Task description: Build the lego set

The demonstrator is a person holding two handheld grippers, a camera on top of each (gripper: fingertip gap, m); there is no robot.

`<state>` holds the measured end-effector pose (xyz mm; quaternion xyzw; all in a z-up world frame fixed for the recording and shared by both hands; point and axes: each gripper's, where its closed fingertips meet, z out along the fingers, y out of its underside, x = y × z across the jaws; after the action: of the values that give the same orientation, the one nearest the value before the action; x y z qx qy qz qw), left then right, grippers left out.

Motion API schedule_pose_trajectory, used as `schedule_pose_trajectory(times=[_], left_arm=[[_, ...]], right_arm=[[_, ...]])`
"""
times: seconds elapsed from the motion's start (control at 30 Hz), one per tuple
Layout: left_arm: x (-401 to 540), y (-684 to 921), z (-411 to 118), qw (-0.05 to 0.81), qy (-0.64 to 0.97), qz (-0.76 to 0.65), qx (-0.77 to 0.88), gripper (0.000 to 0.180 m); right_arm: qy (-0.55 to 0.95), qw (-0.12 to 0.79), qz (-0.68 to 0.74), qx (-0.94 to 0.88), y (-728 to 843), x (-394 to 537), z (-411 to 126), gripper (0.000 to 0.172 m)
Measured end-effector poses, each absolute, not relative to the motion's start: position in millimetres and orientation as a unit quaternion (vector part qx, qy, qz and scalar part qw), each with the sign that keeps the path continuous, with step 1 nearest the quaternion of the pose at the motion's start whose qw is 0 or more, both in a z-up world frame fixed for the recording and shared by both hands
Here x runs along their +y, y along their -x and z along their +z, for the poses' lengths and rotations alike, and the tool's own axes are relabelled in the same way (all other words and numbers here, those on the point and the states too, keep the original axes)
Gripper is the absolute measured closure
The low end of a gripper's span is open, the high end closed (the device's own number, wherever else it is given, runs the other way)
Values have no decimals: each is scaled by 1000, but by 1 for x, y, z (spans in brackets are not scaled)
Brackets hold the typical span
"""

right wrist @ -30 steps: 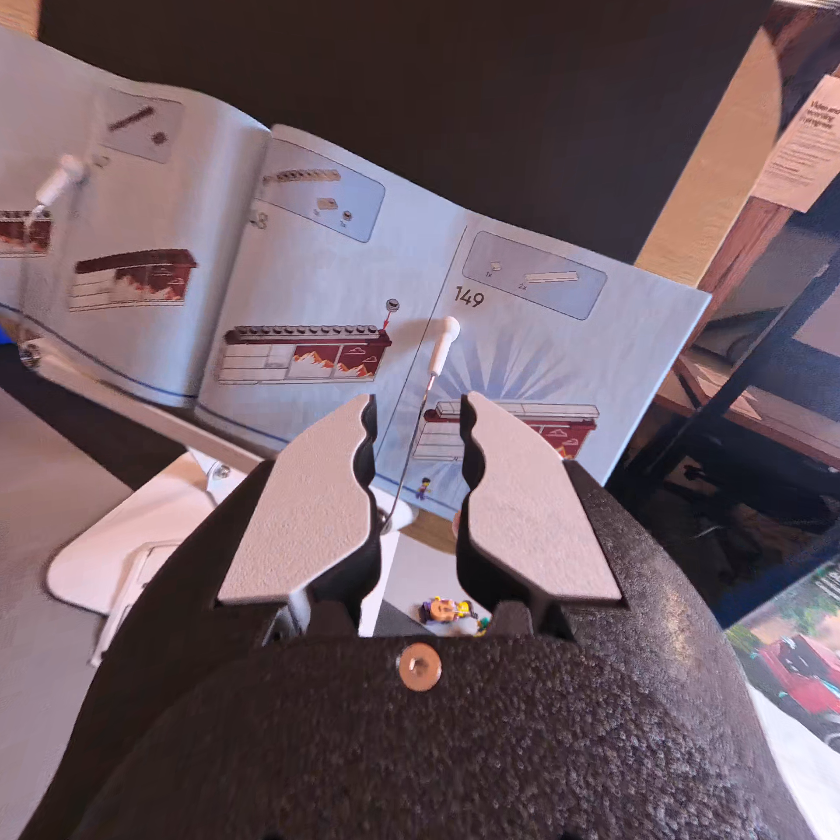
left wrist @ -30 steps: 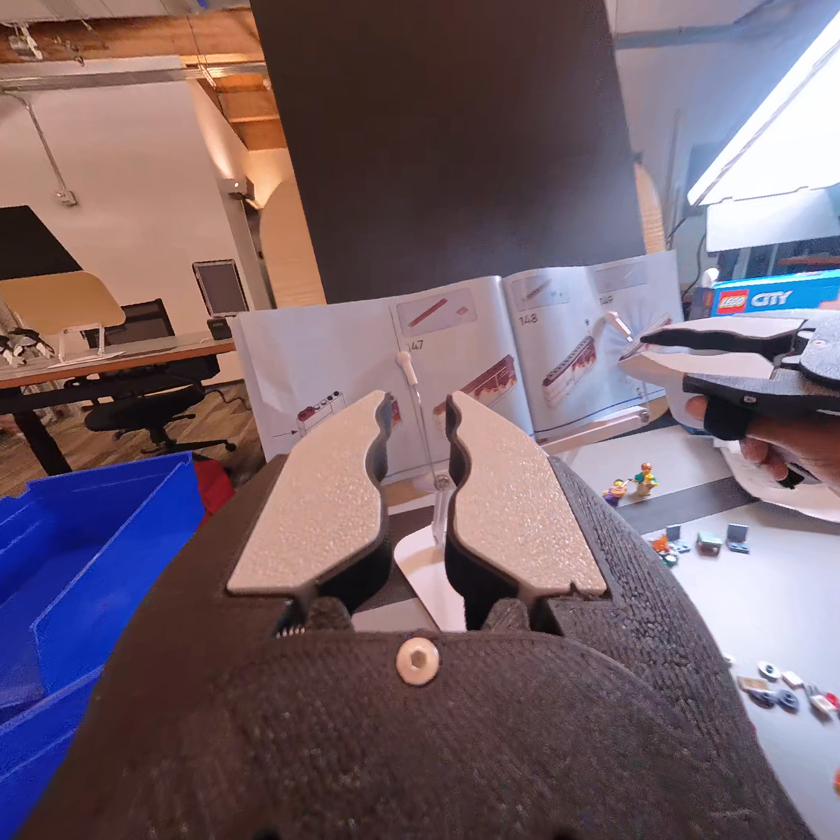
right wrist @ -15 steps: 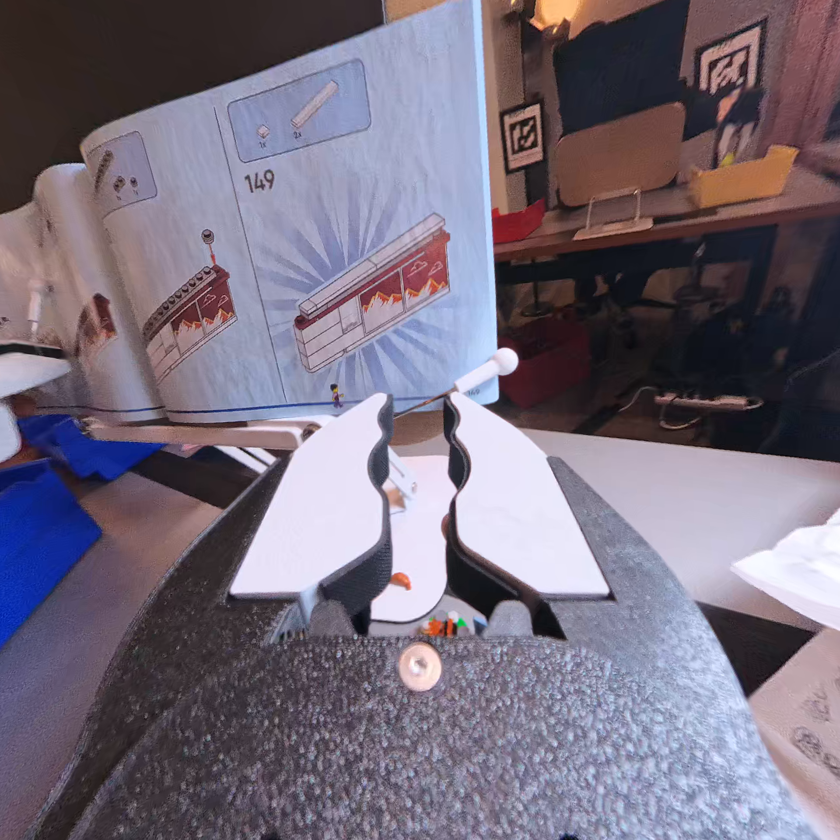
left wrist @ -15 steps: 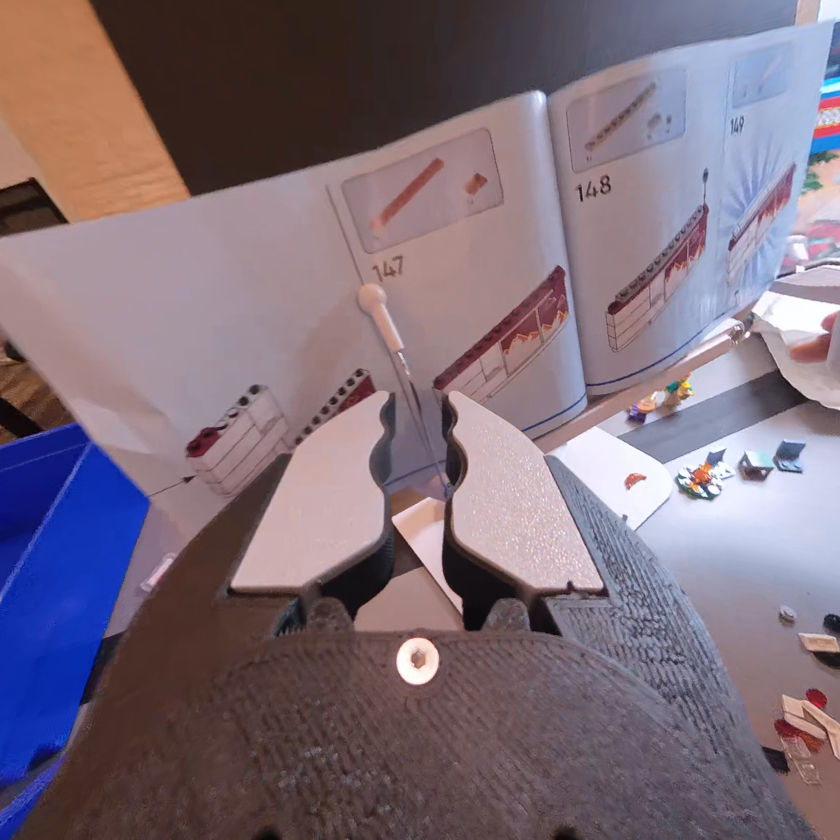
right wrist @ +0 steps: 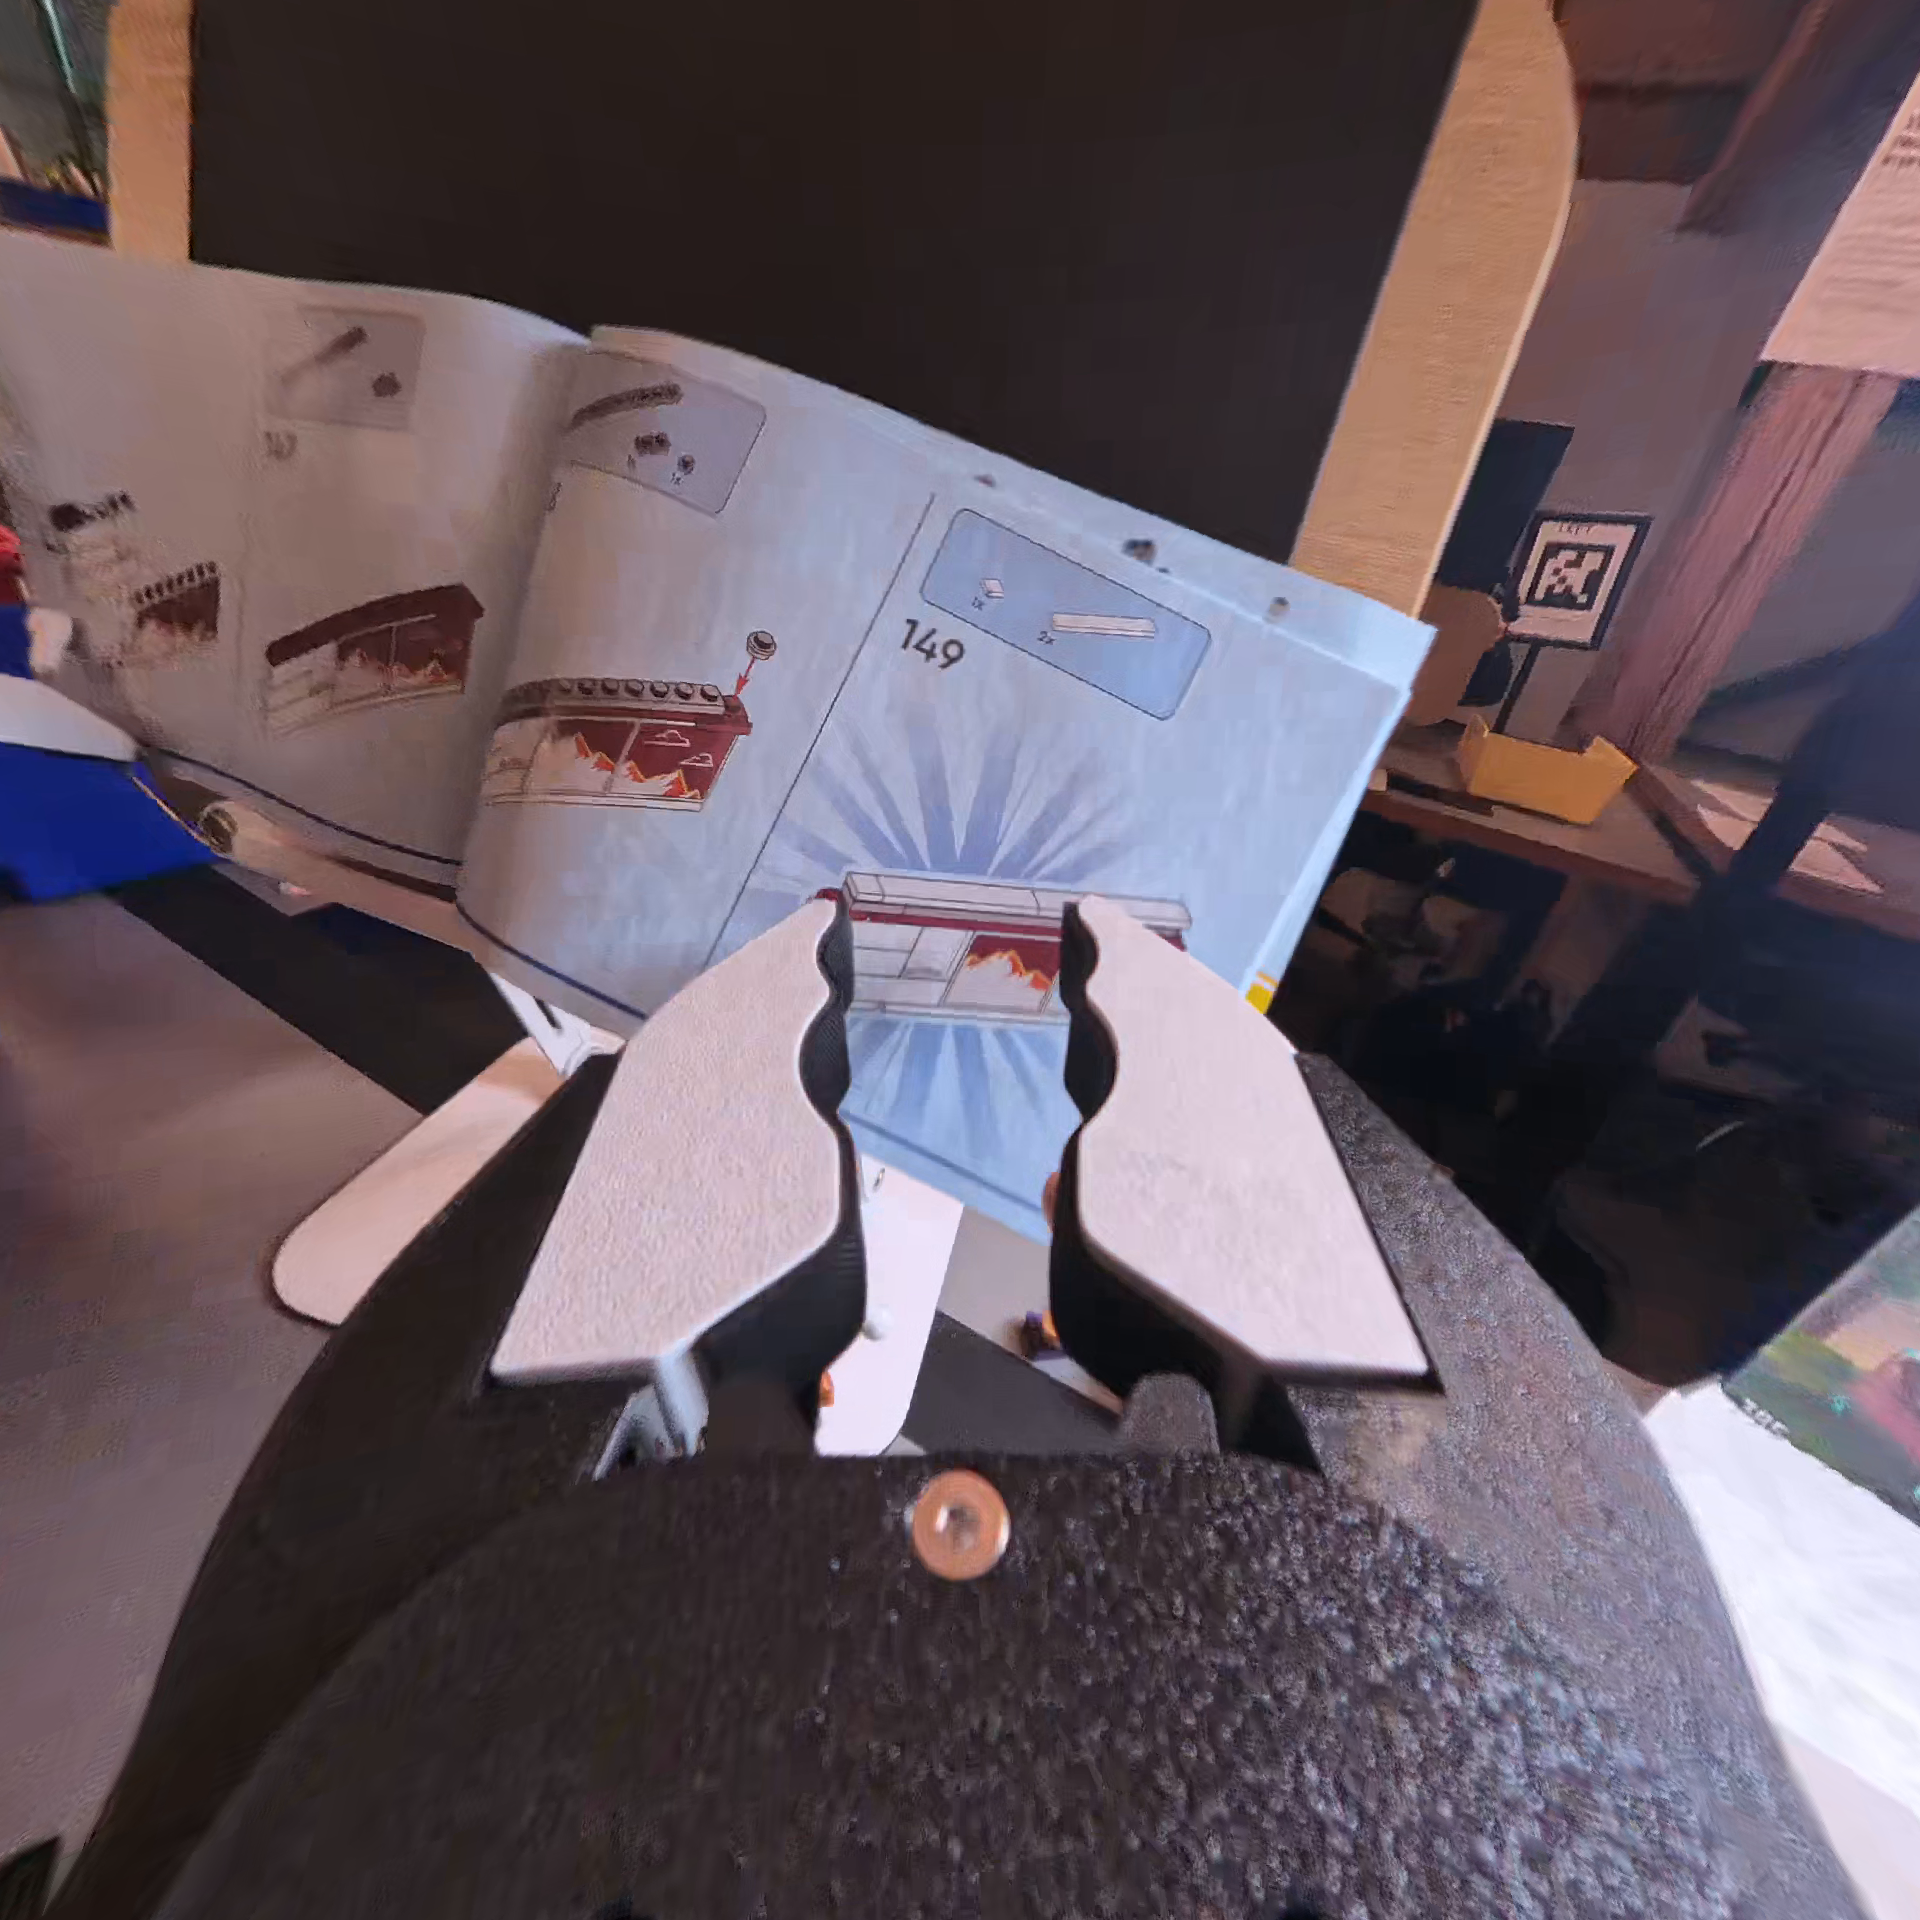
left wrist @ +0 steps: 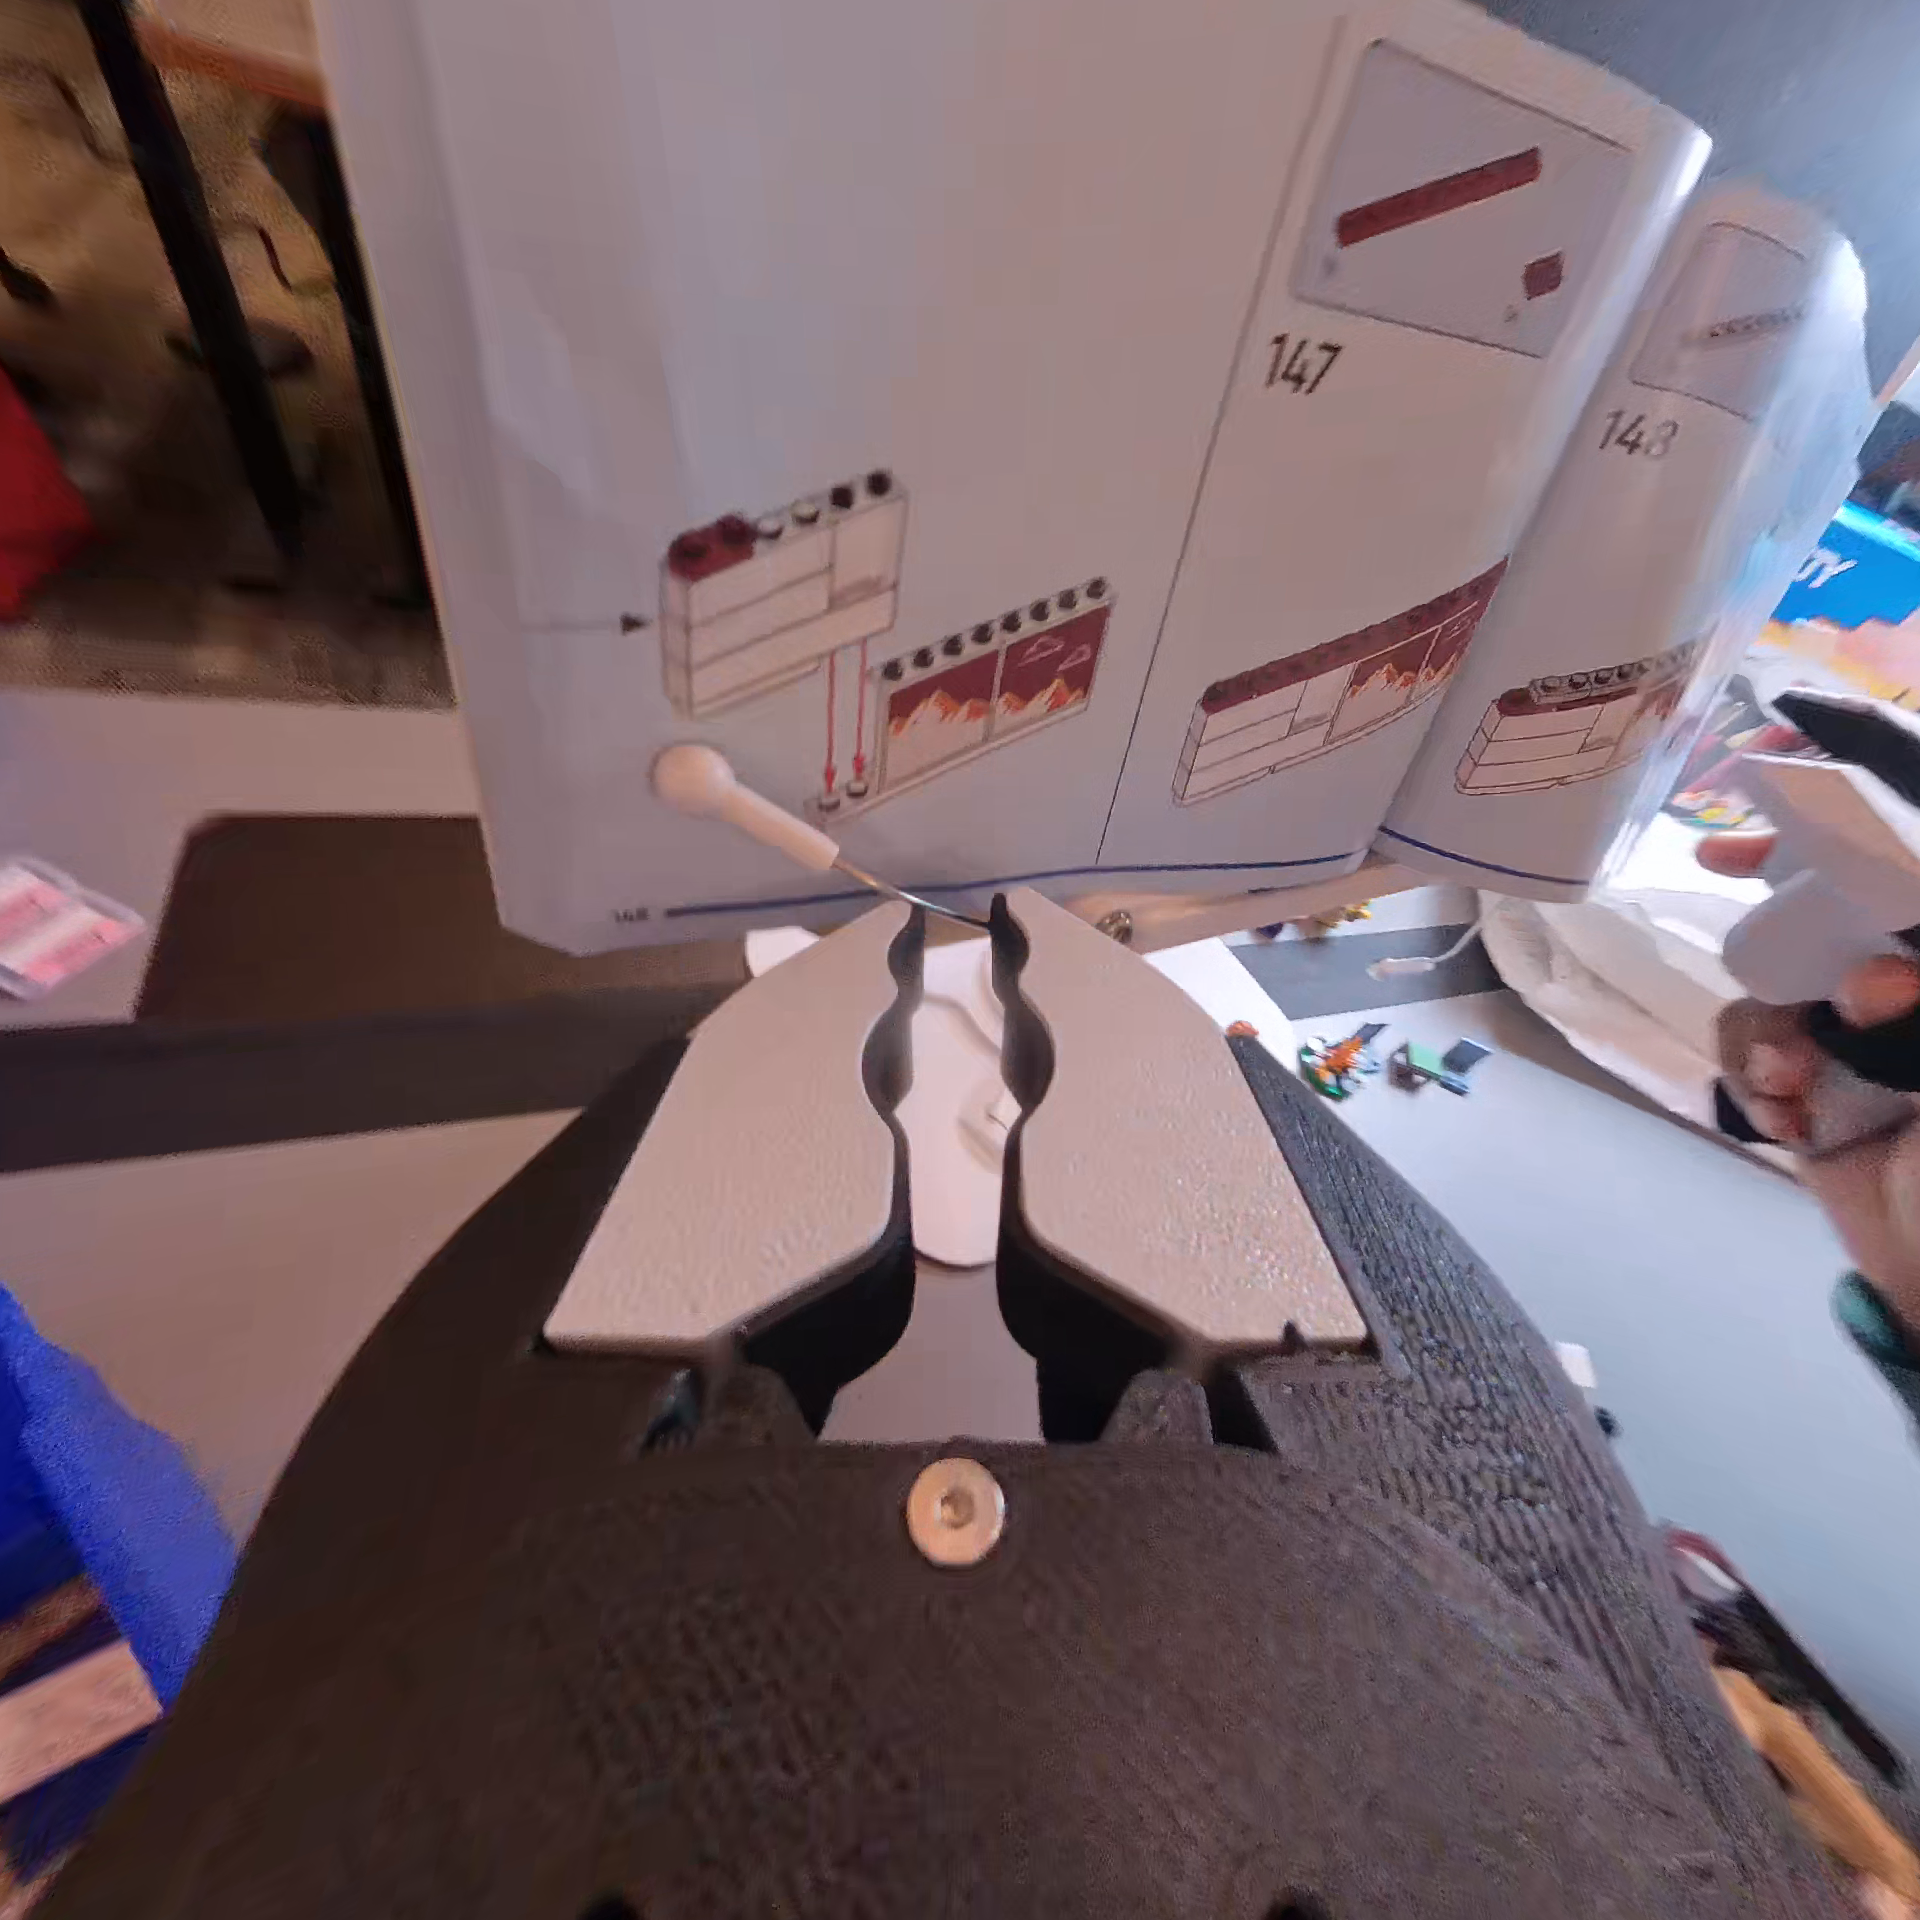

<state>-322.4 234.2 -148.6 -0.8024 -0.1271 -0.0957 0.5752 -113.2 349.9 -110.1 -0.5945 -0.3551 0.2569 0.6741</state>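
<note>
pale blue pages of an open instruction booklet (left wrist: pixel 935 312) stand propped upright on a white stand (right wrist: pixel 343 1236) on the grey counter (left wrist: pixel 1558 1195), bowed outward along the fold. a thin wire page holder with a white bulb tip (left wrist: pixel 696 779) lies slanted across the lower edge of the left-hand page, its wire running down to just above the left gripper (left wrist: pixel 954 920). that gripper's jaws are narrowly apart, tips either side of the wire's lower end; whether they press on it i cannot tell. behind and below them shows the stand's white base.

the right gripper (right wrist: pixel 956 925) faces the right-hand page (right wrist: pixel 1091 779), which shows a finished brick wall drawing; its jaws stand wide apart with the page seen between them, nothing gripped. in the left wrist view this gripper appears at the right edge, held by a hand (left wrist: pixel 1808 1081) near the booklet's outer page.

small loose bricks (left wrist: pixel 1382 1060) lie scattered on the counter right of the stand. a blue bin (left wrist: pixel 94 1455) sits at the left, and a yellow tray (right wrist: pixel 1538 769) rests on a far desk.
</note>
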Motion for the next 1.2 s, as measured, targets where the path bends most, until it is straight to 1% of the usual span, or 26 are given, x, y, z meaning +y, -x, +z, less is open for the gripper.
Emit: schedule_pose_trajectory(times=[0.13, 0.2, 0.27, 0.37, 0.5, 0.6, 0.67, 0.83, 0.9, 0.97, 1.17, 1.2], left_arm=[[221, 319, -165, 535, 821, -140, -139, 176], [215, 311, -169, 533, 817, -169, -140, 174], [209, 304, -164, 550, 807, -171, -132, 173], [205, 296, -144, 599, 781, -142, -101, 174], [216, 289, -121, 632, 773, -40, -33, 173], [231, 295, -122, 605, 790, 97, 29, 171], [240, 298, -127, 591, 793, 140, 47, 172], [265, 280, -129, 578, 799, 144, 78, 166], [268, 283, -134, 552, 816, 156, 72, 170], [263, 290, -137, 551, 822, 135, 45, 175], [240, 318, -168, 505, 854, 122, 5, 173], [239, 318, -168, 508, 852, 126, 8, 172]], right_arm=[[612, 652, 245, -376, 130, 357, -128, 135], [616, 650, 248, -369, 131, 359, -132, 135], [619, 650, 246, -364, 130, 361, -133, 135], [621, 656, 232, -360, 126, 367, -129, 135], [622, 656, 206, -374, 124, 376, -123, 133], [617, 662, 185, -383, 123, 382, -117, 134], [613, 667, 174, -387, 122, 386, -113, 134], [602, 682, 161, -383, 119, 393, -101, 135], [602, 682, 157, -385, 119, 395, -99, 134], [602, 679, 156, -389, 118, 396, -99, 133], [595, 687, 161, -384, 118, 396, -99, 134], [595, 688, 163, -381, 118, 396, -99, 134]])
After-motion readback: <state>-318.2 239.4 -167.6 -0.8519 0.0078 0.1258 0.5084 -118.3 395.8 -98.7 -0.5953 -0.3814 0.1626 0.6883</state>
